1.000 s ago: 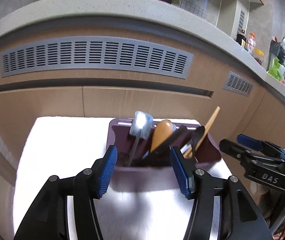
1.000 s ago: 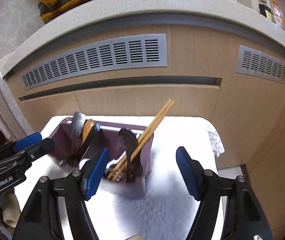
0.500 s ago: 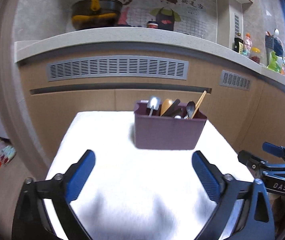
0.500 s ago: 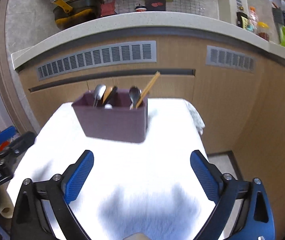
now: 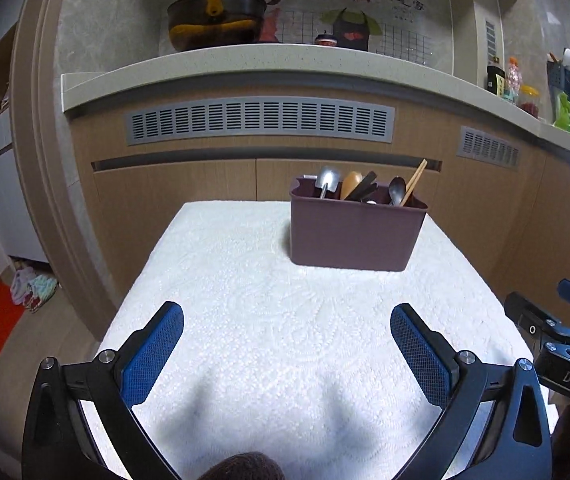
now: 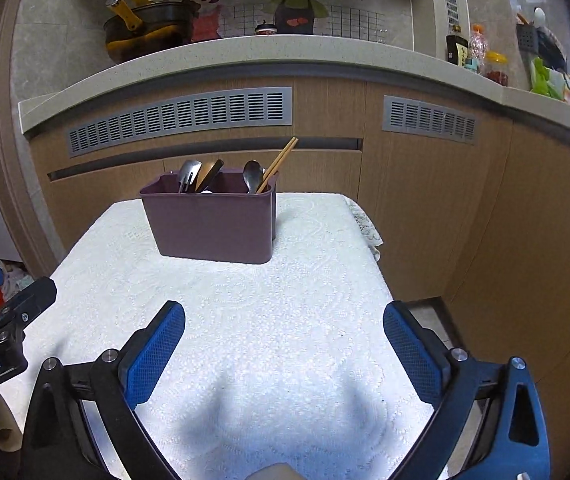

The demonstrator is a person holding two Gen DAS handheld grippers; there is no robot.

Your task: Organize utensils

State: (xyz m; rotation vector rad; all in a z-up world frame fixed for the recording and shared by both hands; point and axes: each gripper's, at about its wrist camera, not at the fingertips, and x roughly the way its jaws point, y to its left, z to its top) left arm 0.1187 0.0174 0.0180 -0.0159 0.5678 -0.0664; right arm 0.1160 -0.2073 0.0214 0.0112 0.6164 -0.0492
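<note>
Seemingly the job is finished, or close to it: the tabletop (image 5: 245, 300), under a white lace cloth, shows no loose utensils in either view. A maroon bin (image 5: 353, 232) stands upright toward its far edge, and every utensil in sight is already inside it. Both grippers hang above the near side, well apart from the bin: the left gripper (image 5: 287, 354) has its jaws spread wide with nothing between them, and so does the right gripper (image 6: 284, 350). In the bin stand chopsticks (image 6: 279, 162) leaning right, a wooden spoon (image 5: 351, 184), a small metal shovel-shaped spoon (image 5: 327, 180), a dark utensil (image 5: 365, 186) and a metal spoon (image 6: 252, 174). Whether anything remains out of view I cannot tell.
</note>
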